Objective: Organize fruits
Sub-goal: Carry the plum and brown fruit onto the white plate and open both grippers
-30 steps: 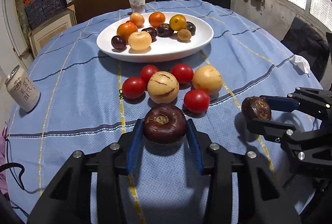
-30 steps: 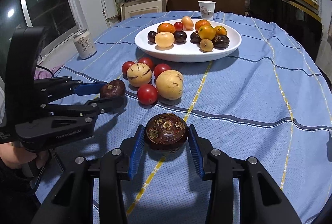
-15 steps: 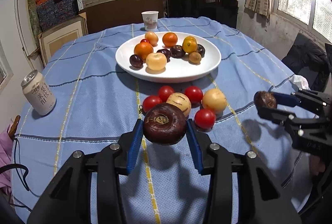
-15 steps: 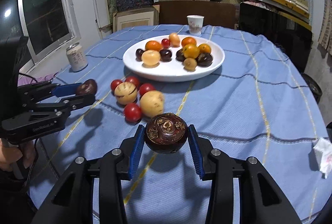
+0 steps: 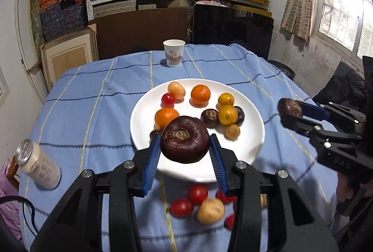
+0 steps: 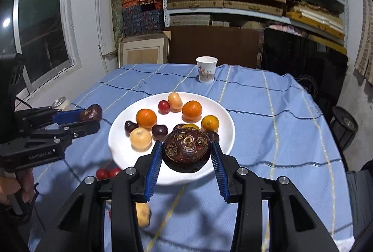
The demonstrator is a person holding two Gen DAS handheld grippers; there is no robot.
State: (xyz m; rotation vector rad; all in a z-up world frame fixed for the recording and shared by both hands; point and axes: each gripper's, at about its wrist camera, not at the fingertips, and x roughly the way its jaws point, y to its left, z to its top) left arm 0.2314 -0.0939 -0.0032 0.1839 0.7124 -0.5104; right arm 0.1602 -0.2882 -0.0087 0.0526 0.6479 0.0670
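Left claw (image 5: 185, 149) clamped on dark brown fruit (image 5: 185, 139), pinned between blue pads, held above near rim of white plate (image 5: 254, 135). Right claw (image 6: 186, 154) clamped on second dark fruit (image 6: 186, 148), likewise over plate (image 6: 116, 135). Loose tomatoes (image 5: 181, 207) on desk below.

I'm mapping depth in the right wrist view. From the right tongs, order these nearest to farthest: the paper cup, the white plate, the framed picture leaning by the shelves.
1. The white plate: directly under and just ahead of the right tongs.
2. The paper cup: beyond the plate, near the table's far edge.
3. The framed picture: off the table, far left, leaning below the shelves.
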